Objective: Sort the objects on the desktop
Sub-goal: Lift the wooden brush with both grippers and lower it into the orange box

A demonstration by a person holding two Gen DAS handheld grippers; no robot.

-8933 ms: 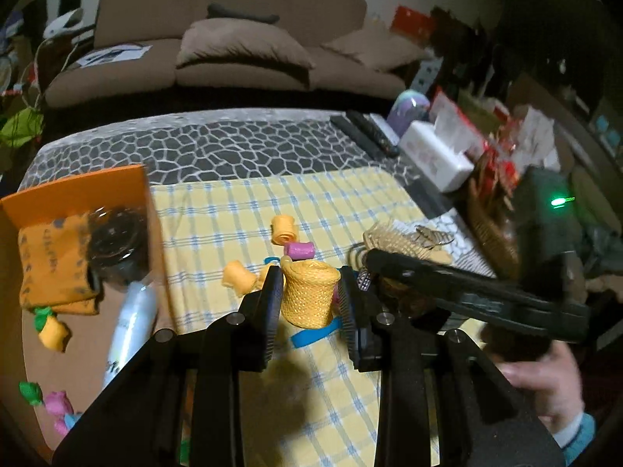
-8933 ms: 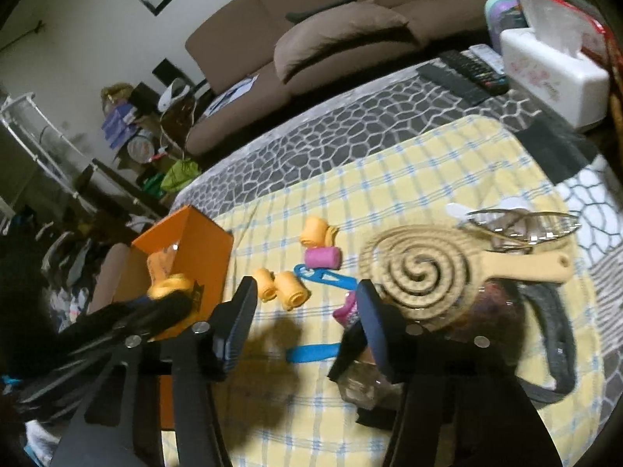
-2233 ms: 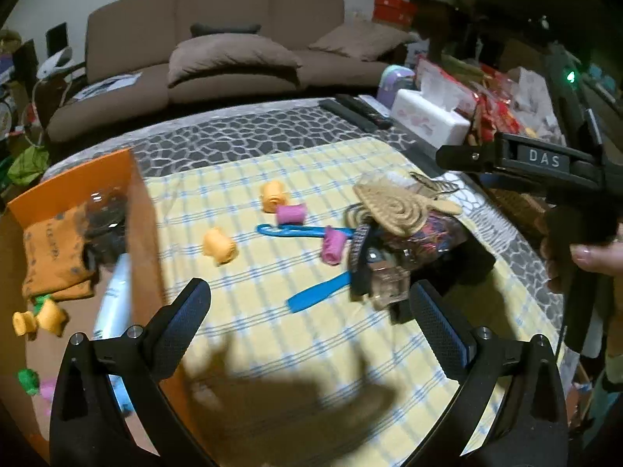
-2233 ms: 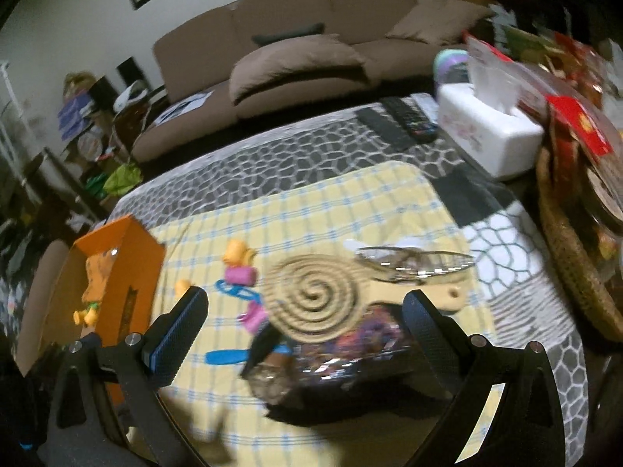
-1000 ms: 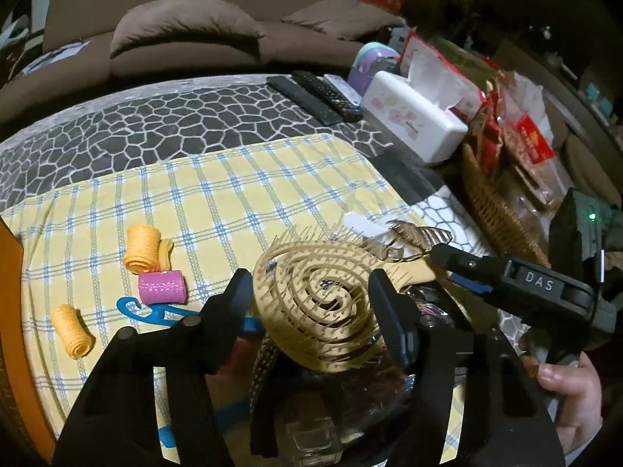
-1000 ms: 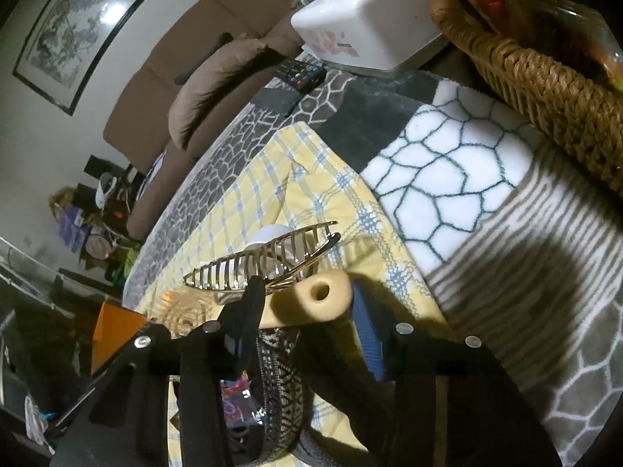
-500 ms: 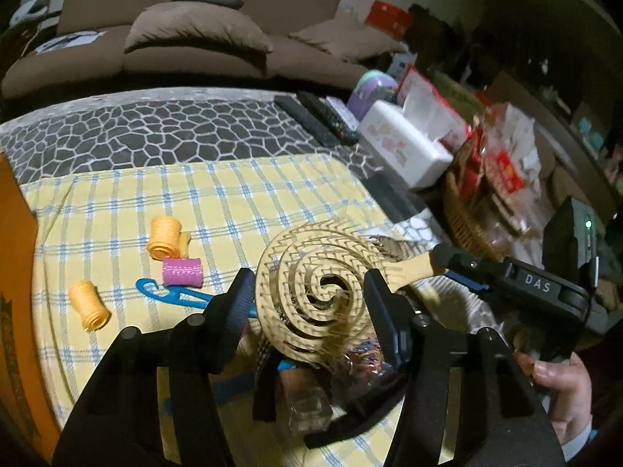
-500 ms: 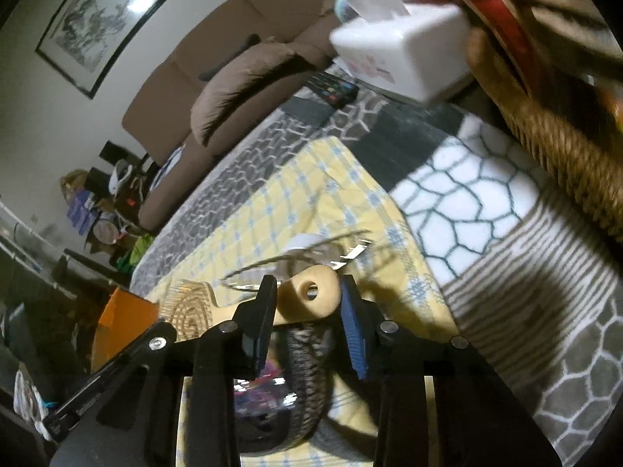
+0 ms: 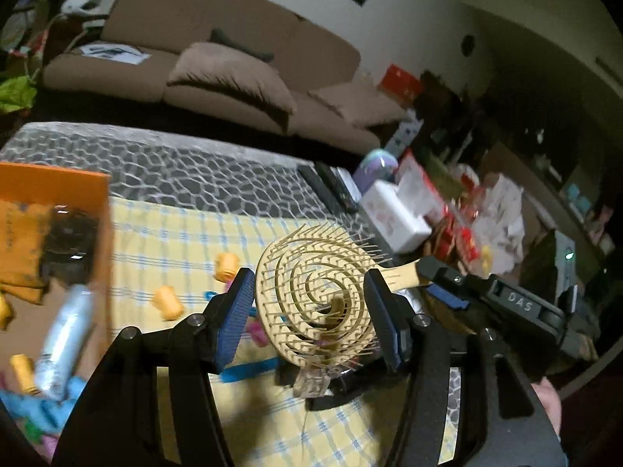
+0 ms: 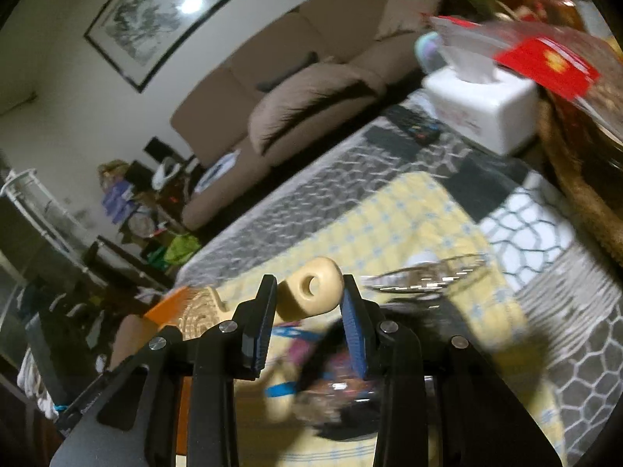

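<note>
A tan spiral hairbrush (image 9: 315, 299) hangs in the air above the yellow checked cloth (image 9: 163, 241). My left gripper (image 9: 307, 284) is shut on its round head, one blue pad on each side. My right gripper (image 10: 308, 286) is shut on the end of the brush's handle (image 10: 311, 292), and it also shows in the left wrist view as a black gripper (image 9: 447, 284) at the right. Yellow hair rollers (image 9: 167, 307) and a blue clip (image 9: 249, 369) lie on the cloth below. The orange box (image 9: 58, 179) stands at the left with a white bottle (image 9: 62, 342) inside.
A clear pouch (image 9: 311, 381) lies right under the brush. A metal claw clip (image 10: 424, 272) sits on the cloth's right part. A white tissue box (image 10: 483, 113), remotes (image 9: 331, 190) and a wicker basket (image 10: 576, 194) line the table's far right. A brown sofa stands behind.
Both grippers have risen with the hairbrush, lifting it off the pouch. The left wrist view has swung left, so the orange box is back in sight.
</note>
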